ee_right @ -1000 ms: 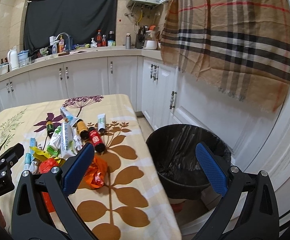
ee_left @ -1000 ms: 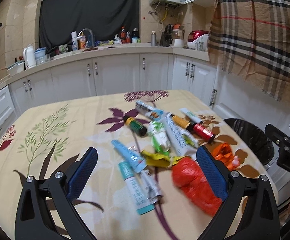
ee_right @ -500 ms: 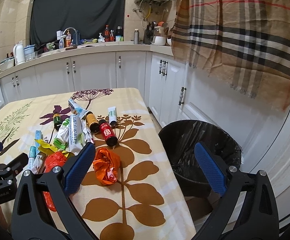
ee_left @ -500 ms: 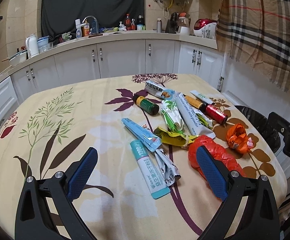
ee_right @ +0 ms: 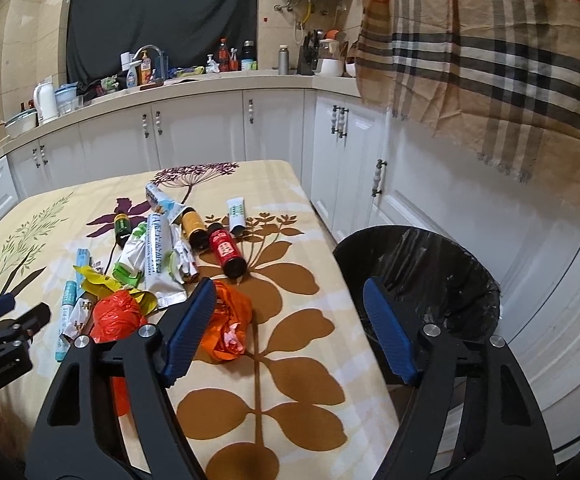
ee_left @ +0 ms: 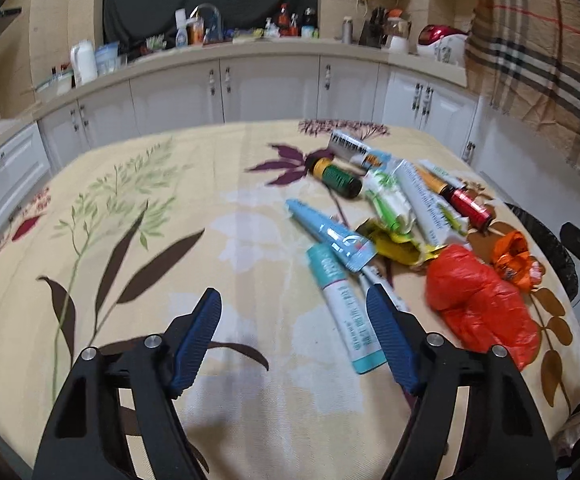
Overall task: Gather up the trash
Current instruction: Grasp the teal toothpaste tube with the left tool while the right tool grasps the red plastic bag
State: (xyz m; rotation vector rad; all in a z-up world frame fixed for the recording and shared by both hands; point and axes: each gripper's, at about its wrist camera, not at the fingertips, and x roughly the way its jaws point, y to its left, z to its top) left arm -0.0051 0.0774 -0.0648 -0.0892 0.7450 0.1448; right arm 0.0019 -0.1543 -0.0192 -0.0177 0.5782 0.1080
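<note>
Trash lies in a heap on the table: a red plastic bag (ee_left: 481, 304), an orange crumpled wrapper (ee_left: 513, 256) (ee_right: 226, 324), a teal tube (ee_left: 345, 308), a blue tube (ee_left: 329, 236), a yellow wrapper (ee_left: 397, 240), a green bottle (ee_left: 335, 178) and a red bottle (ee_right: 226, 252). My left gripper (ee_left: 293, 312) is open and empty, just left of the teal tube. My right gripper (ee_right: 290, 300) is open and empty, above the table's right edge, with the orange wrapper beside its left finger. A black-lined trash bin (ee_right: 421, 276) stands on the floor right of the table.
The table wears a cream cloth with leaf prints (ee_left: 130, 240). White cabinets (ee_right: 210, 136) and a cluttered counter run along the back. A plaid cloth (ee_right: 489, 60) hangs at the right above the bin.
Both grippers' jaws have narrowed from wide open to partly open. The left gripper has moved left and lower toward the table, so the trash sits more to its right.
</note>
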